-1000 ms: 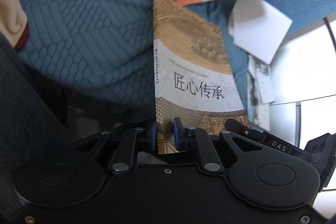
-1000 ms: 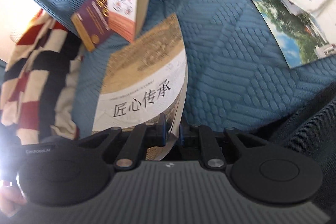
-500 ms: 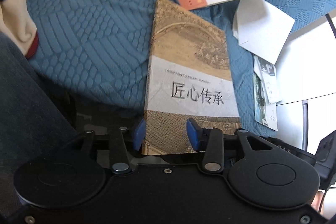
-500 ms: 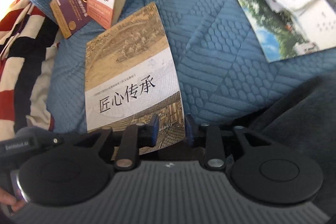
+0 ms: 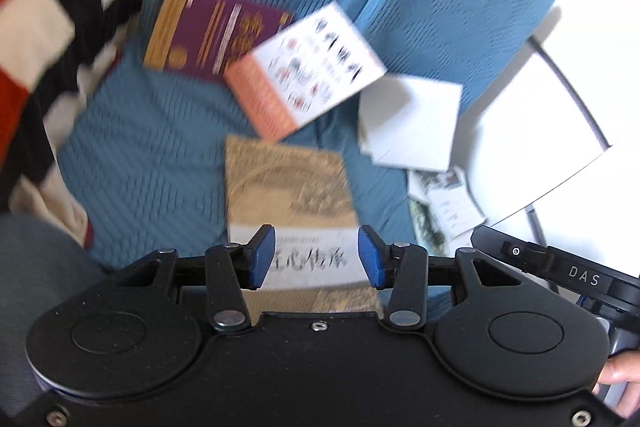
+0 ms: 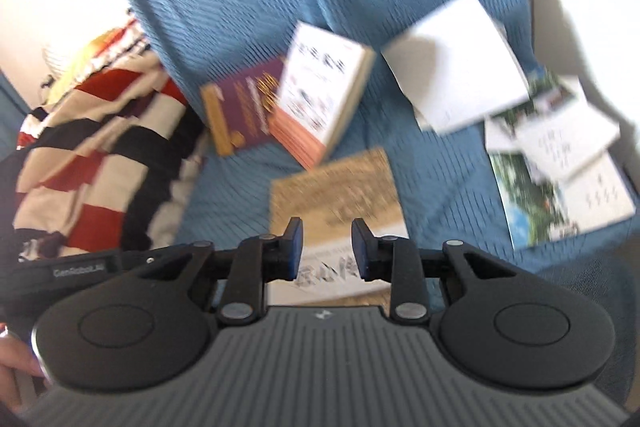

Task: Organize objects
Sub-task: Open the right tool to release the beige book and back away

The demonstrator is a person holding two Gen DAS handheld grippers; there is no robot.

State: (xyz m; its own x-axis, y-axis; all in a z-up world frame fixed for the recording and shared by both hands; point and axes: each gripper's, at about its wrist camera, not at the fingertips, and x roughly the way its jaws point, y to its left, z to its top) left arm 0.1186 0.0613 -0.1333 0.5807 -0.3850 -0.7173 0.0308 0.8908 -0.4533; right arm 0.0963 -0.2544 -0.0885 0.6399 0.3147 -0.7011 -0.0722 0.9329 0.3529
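- At the far left of both blurred views, a striped blanket (image 5: 44, 19) in red, black and cream lies bunched on the blue quilted cushion (image 5: 132, 155), probably just pushed aside.
- Left of centre in the left wrist view, a purple book (image 5: 208, 35) lies flat, and an orange-and-white book (image 5: 304, 67) lies across its right corner, so the two form a loose, untidy pile.
- Lower centre, a tan book with Chinese lettering (image 5: 288, 187) lies flat on the cushion just below that pile, its near end passing under both tools.
- The left gripper (image 5: 316, 257) hangs over the tan book's title band with its blue pads spread wide and nothing between them.
- The right gripper (image 6: 326, 249) hangs over the same book, its pads also parted and empty, though less wide.
- Right of centre, a white folded sheet (image 6: 456, 67) rests on the cushion.
- At the far right, photo leaflets (image 6: 560, 167) overlap in a scattered heap, which suggests they are not yet sorted.
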